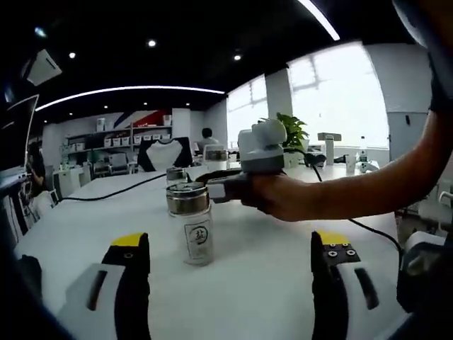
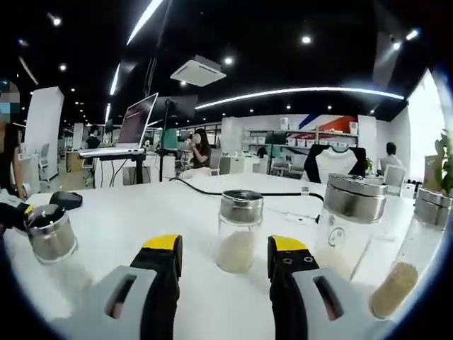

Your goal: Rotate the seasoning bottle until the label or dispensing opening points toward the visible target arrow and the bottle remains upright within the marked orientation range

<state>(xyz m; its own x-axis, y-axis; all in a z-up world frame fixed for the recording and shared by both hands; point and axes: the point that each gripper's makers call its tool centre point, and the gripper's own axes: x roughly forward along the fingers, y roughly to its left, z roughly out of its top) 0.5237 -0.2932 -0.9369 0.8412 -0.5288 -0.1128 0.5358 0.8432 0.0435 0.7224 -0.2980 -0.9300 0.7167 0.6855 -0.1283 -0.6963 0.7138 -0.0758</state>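
Left claw point(image 1: 230, 265) wide open, right claw point(image 2: 223, 265) open, four seasoning bottles point(image 2: 238, 230) on white table point(image 2: 141, 212).

Right gripper view: four clear glass seasoning bottles with brushed metal caps stand on the white surface point(image 2: 141, 219), at far left point(image 2: 51, 235), centre point(image 2: 238, 230), right of centre point(image 2: 348, 223) and far right point(image 2: 410, 258). Left gripper view: one labelled bottle point(image 1: 192, 223) in front, a second point(image 1: 175, 174) behind.
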